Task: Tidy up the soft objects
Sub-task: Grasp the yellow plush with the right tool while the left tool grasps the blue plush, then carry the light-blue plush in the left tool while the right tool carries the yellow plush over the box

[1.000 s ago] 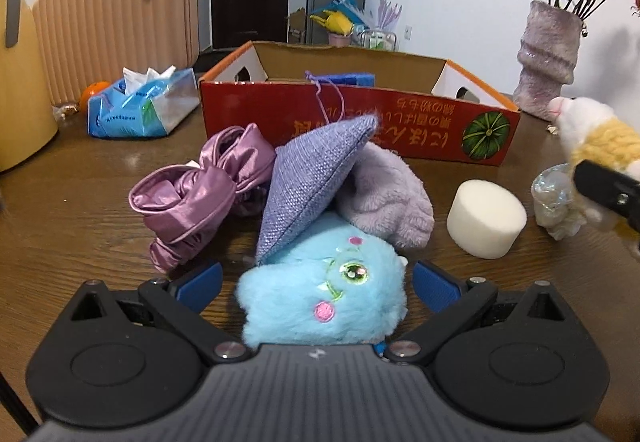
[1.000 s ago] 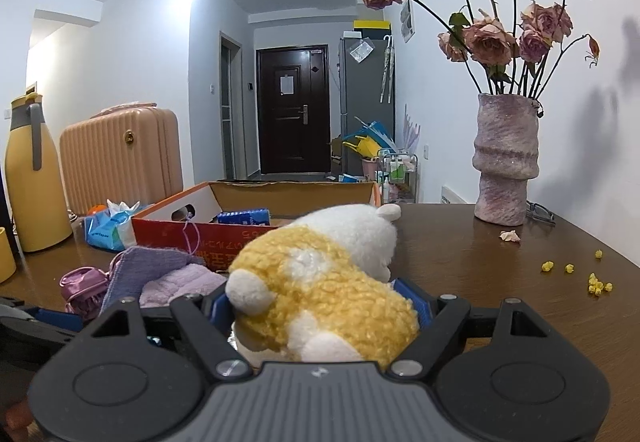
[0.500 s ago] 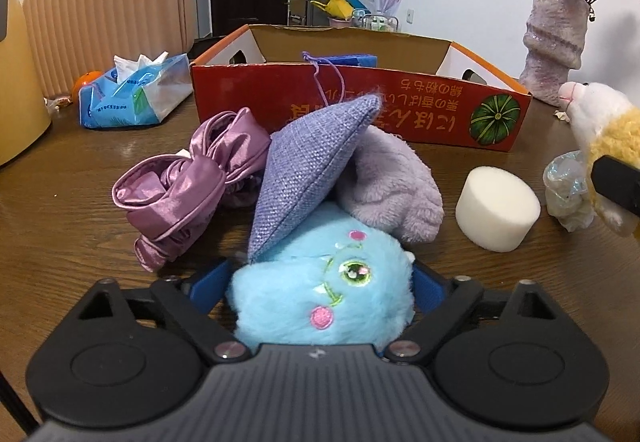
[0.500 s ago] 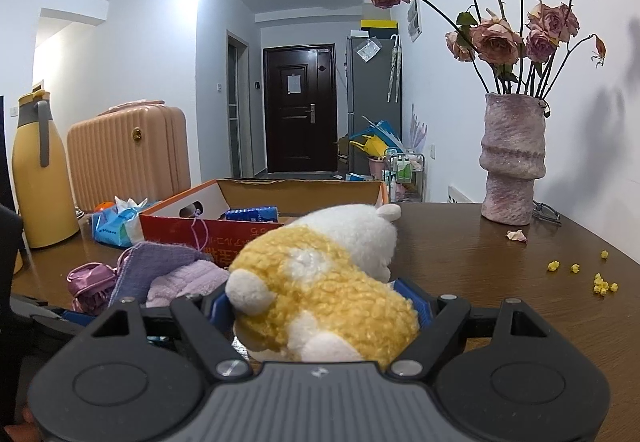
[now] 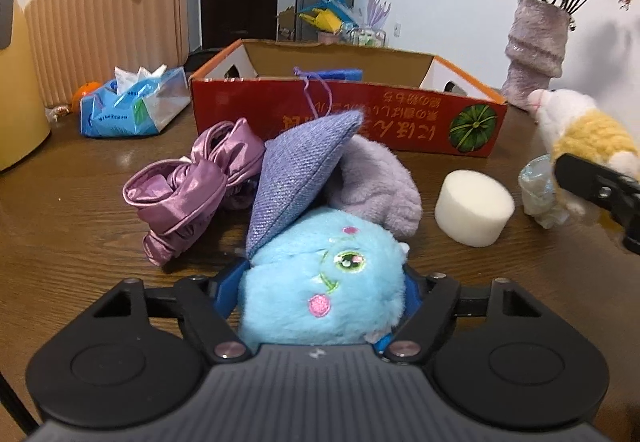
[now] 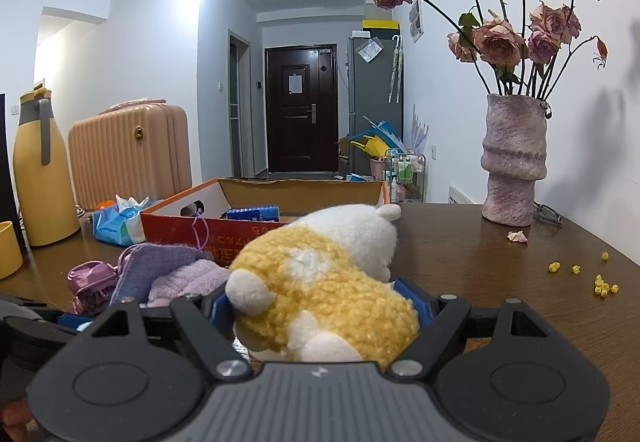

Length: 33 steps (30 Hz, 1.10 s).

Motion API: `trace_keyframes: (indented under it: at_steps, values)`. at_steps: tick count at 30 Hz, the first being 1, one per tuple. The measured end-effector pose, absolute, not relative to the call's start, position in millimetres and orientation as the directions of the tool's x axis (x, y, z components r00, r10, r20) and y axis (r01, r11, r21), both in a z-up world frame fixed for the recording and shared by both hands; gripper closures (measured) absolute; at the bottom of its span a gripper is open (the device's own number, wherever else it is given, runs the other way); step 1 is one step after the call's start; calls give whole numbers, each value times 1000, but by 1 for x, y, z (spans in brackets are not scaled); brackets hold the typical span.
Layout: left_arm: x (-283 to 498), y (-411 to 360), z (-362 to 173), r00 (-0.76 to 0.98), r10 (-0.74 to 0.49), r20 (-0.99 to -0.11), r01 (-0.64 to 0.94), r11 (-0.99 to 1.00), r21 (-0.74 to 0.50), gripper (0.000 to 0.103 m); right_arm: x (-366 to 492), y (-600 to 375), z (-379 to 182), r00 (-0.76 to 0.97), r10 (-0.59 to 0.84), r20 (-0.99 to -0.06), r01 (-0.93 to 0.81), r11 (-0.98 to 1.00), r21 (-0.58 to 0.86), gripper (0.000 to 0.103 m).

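Observation:
My left gripper [image 5: 320, 282] is shut on a fluffy blue plush toy [image 5: 320, 282], its blue pads pressed into both sides. A purple woven pouch [image 5: 296, 174] leans on the plush, with a lilac fleece piece [image 5: 380, 182] and a shiny mauve satin bundle [image 5: 188, 190] behind. A white foam cylinder [image 5: 472, 206] sits to the right. My right gripper [image 6: 320, 306] is shut on a yellow-and-white plush animal [image 6: 320, 282], also seen at the right edge of the left wrist view [image 5: 580, 130]. The red cardboard box [image 5: 344, 114] stands open behind the pile.
A blue tissue pack [image 5: 132, 106], a beige suitcase [image 5: 104, 18] and a yellow jug [image 6: 40, 170] are at the left. A vase of dried roses [image 6: 512, 158] stands at the back right, with yellow crumbs [image 6: 600, 282] on the table. A crumpled clear wrapper [image 5: 540, 186] lies near the foam.
My left gripper's jaws have closed in from wide open onto the blue plush. The right gripper has kept its hold on the yellow plush and moved slightly.

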<state>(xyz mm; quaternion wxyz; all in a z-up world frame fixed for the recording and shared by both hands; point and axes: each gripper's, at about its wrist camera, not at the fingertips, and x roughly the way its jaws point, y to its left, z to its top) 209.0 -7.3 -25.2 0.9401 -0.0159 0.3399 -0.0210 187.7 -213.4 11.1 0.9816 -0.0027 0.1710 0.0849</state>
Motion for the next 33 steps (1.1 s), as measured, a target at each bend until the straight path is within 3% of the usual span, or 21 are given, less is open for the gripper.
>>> trace_keyframes:
  at_steps: [16, 33]
  values:
    - [160, -8, 1, 859, -76, -507, 62, 997, -45, 28, 185, -211, 12, 935, 159, -318, -167, 986, 4, 23]
    - [150, 2, 45, 933, -63, -354, 35, 996, -86, 28, 188, -198, 37, 969, 136, -207, -147, 988, -38, 23]
